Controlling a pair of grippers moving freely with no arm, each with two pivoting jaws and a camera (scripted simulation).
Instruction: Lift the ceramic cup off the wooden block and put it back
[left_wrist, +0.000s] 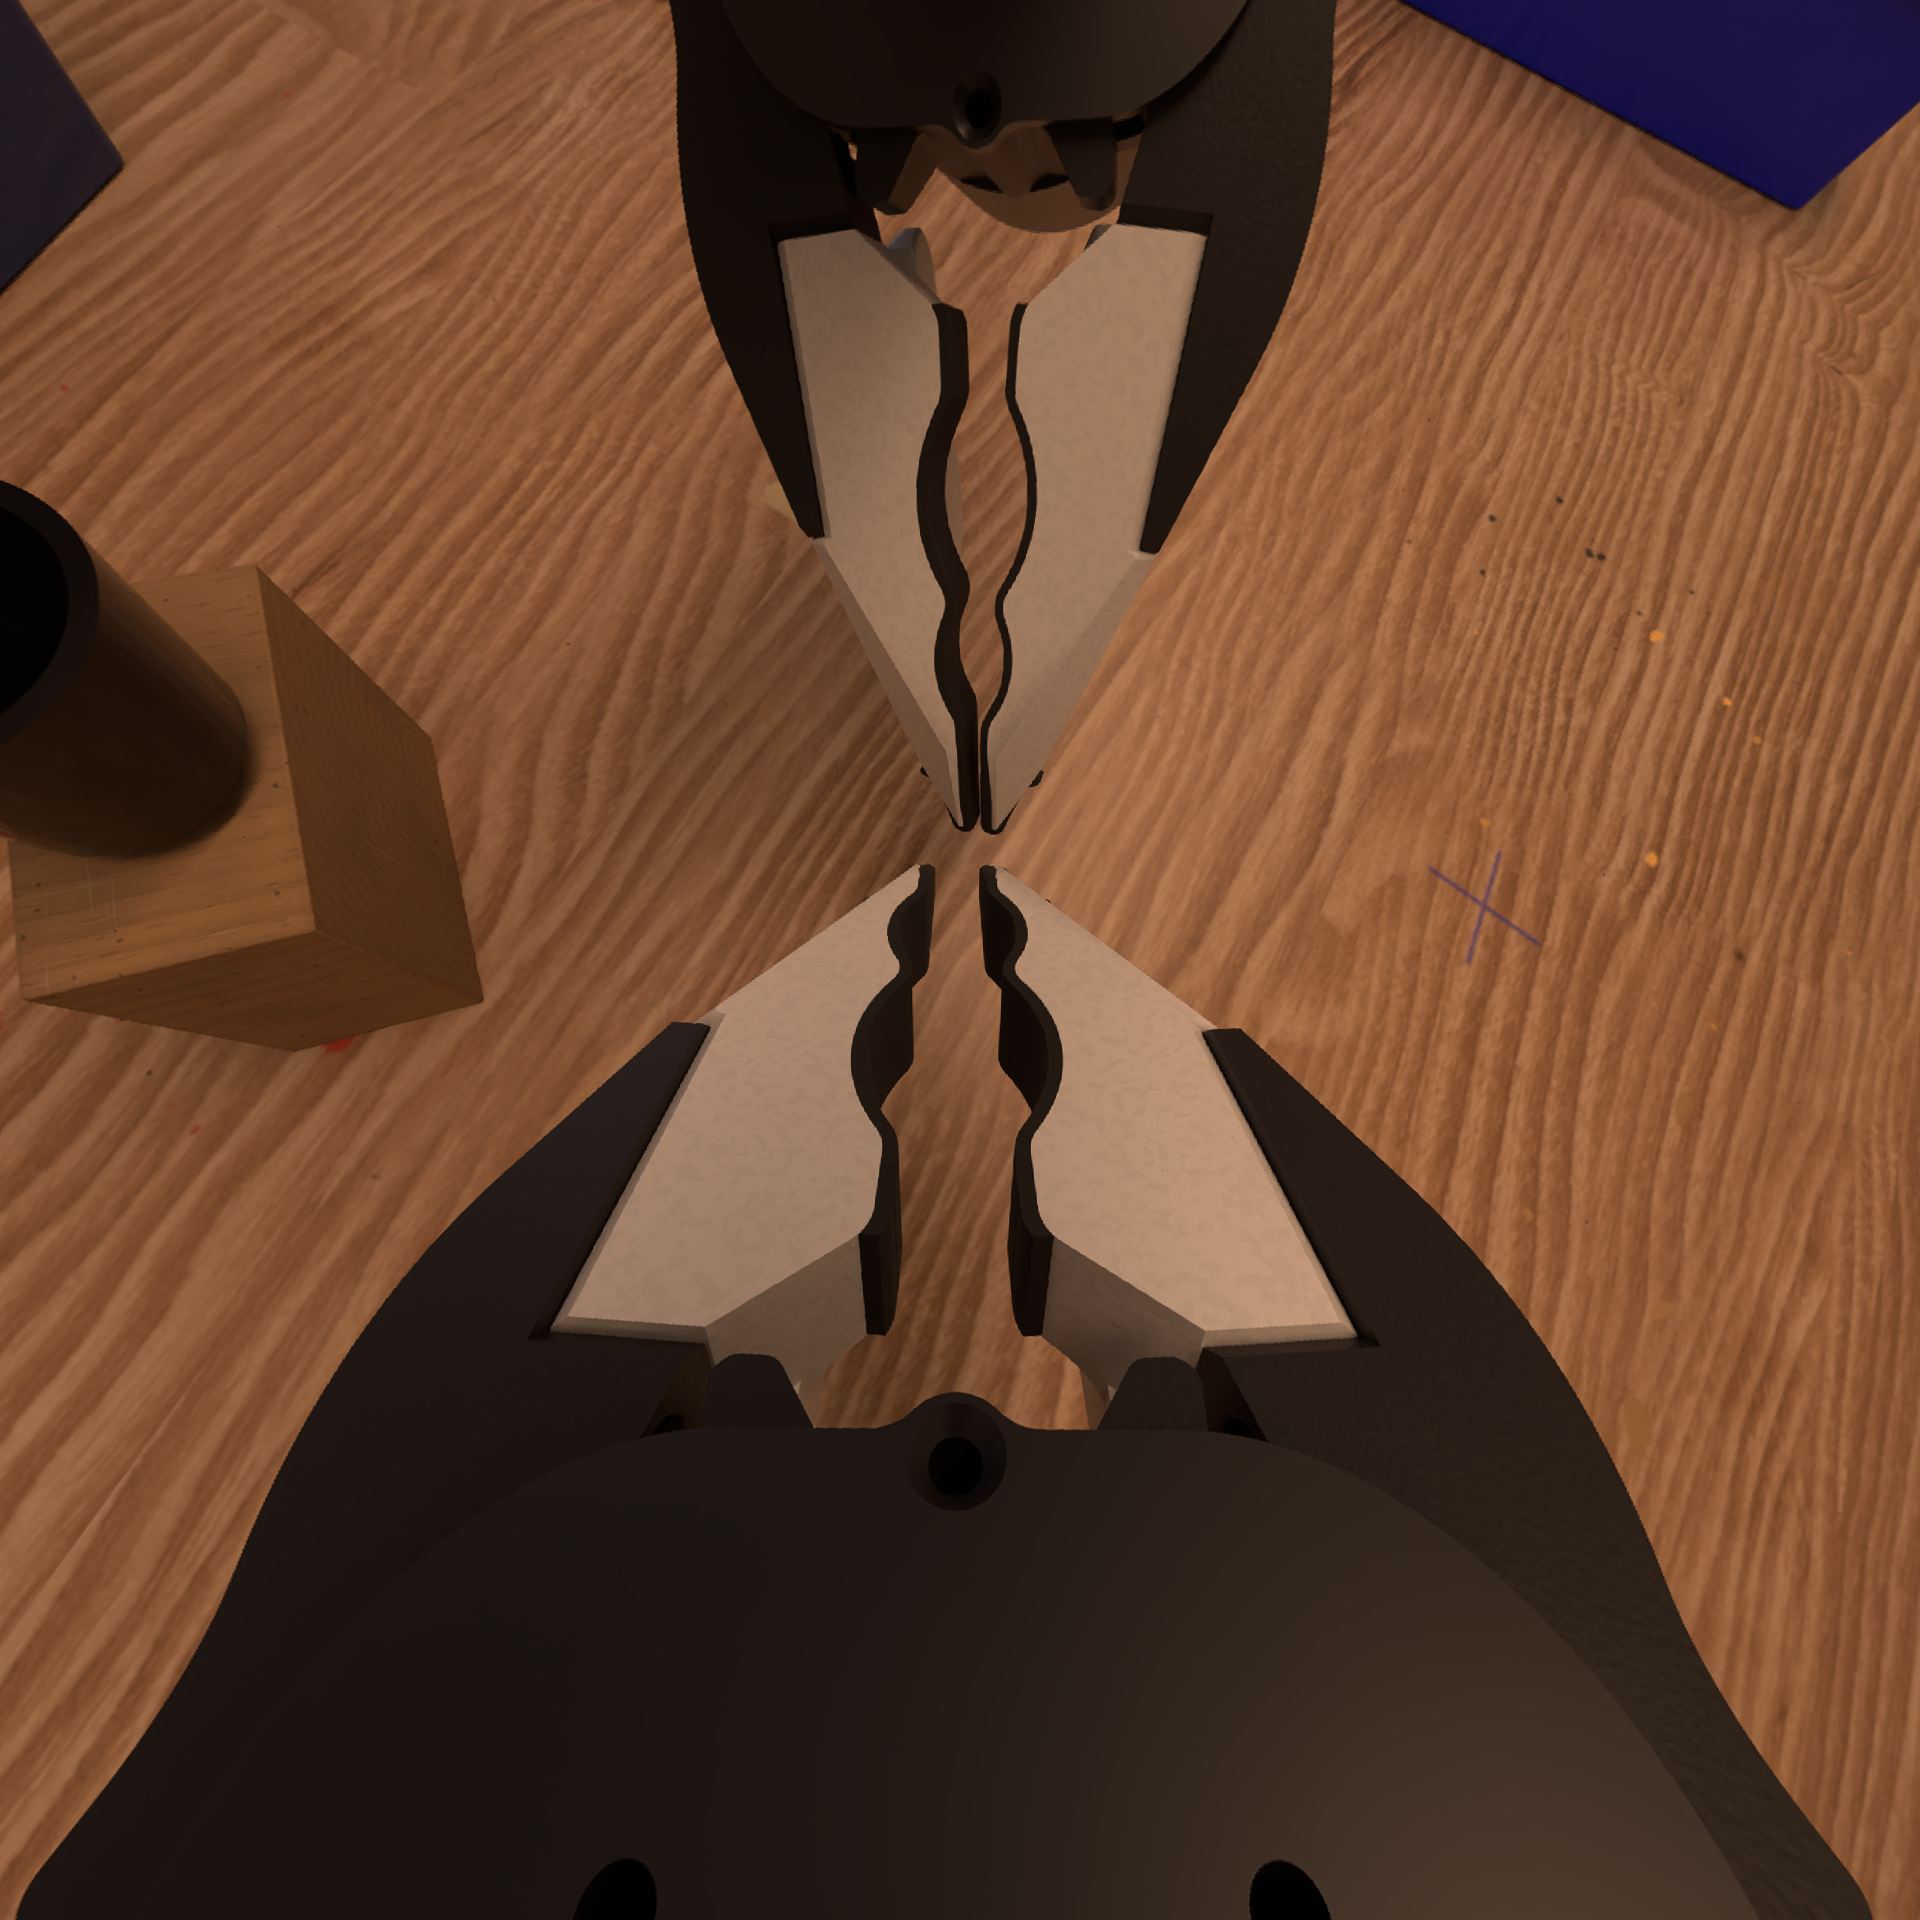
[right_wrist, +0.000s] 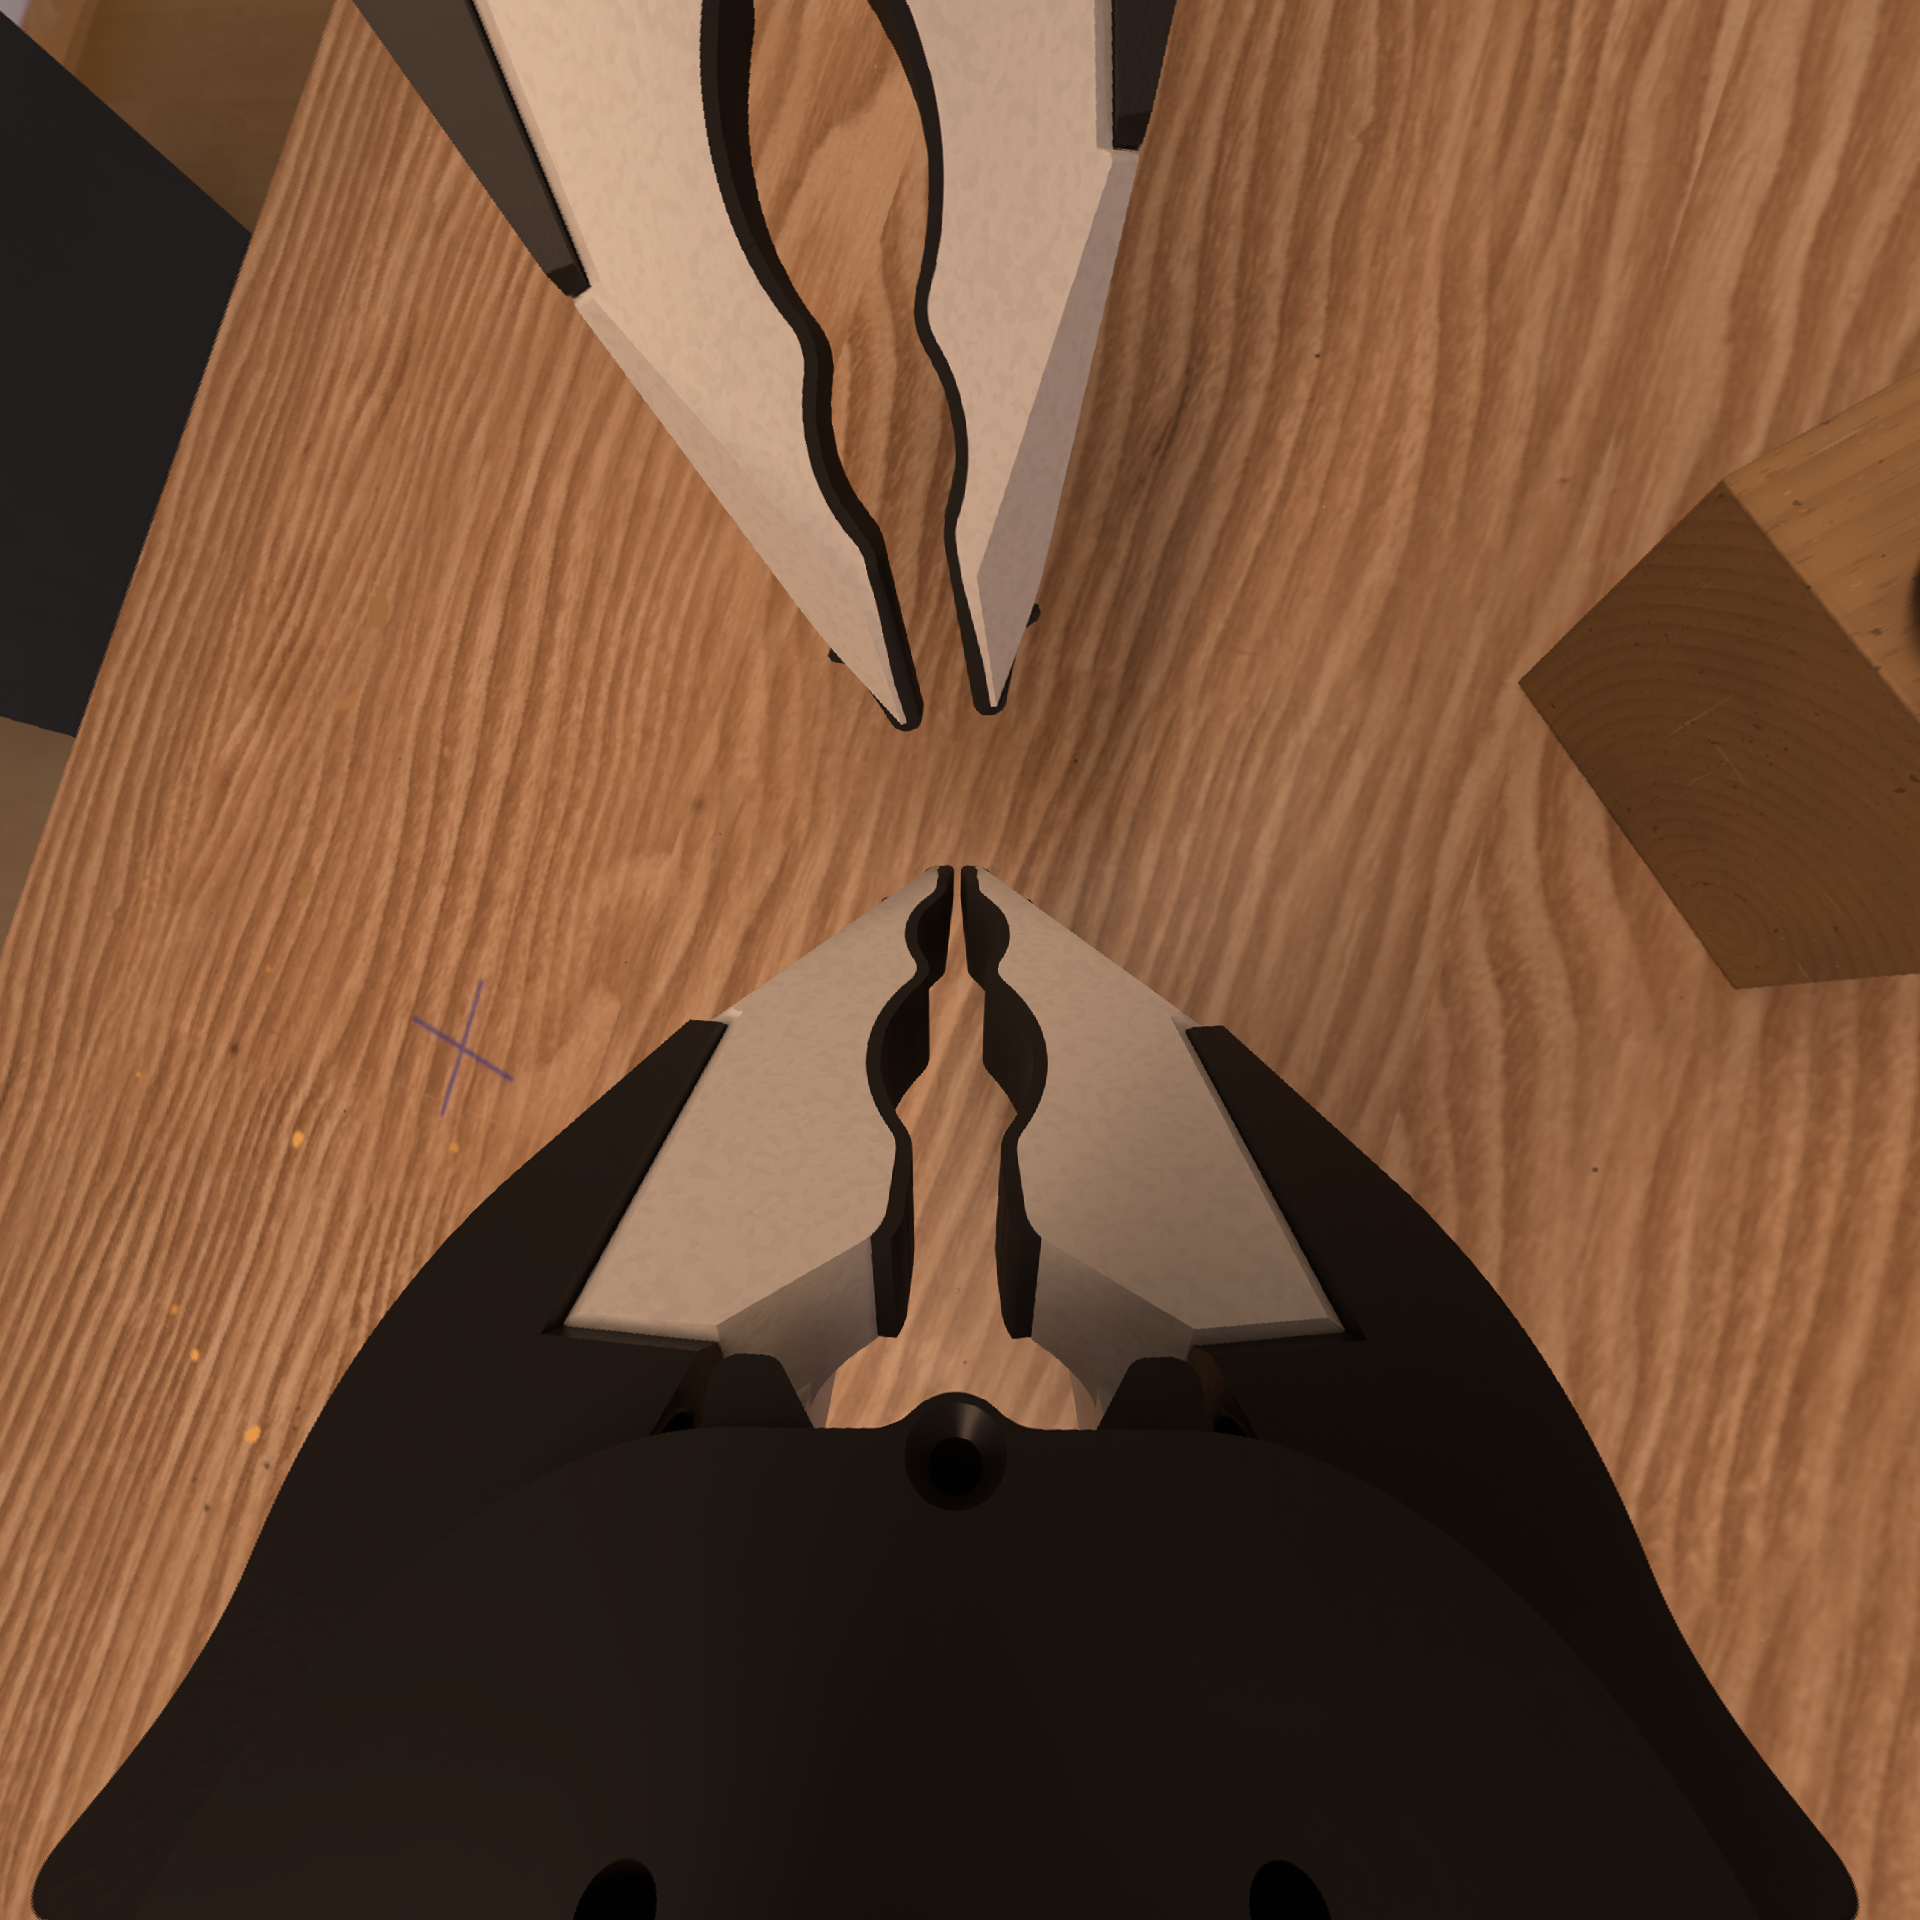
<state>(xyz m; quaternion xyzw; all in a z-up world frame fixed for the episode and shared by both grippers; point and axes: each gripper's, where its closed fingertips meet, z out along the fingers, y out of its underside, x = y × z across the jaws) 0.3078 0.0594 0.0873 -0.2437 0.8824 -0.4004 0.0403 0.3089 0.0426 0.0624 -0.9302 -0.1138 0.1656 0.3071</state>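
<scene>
A dark ceramic cup (left_wrist: 104, 707) stands upright on a light wooden block (left_wrist: 260, 831) at the left of the left wrist view. The block also shows at the right edge of the right wrist view (right_wrist: 1745, 748). My left gripper (left_wrist: 956, 878) hovers over the table to the right of the block, empty, its tips a narrow gap apart. My right gripper (right_wrist: 956, 873) faces it tip to tip, shut and empty. Each gripper shows in the other's view: the right one (left_wrist: 977, 826) and the left one (right_wrist: 945, 717).
The wooden table (left_wrist: 1455, 520) bears a small purple cross mark (left_wrist: 1486, 909), also in the right wrist view (right_wrist: 462, 1047). A blue object (left_wrist: 1662, 83) lies far right, a dark one (left_wrist: 42, 135) far left. A dark shape (right_wrist: 94, 416) lies past the table edge.
</scene>
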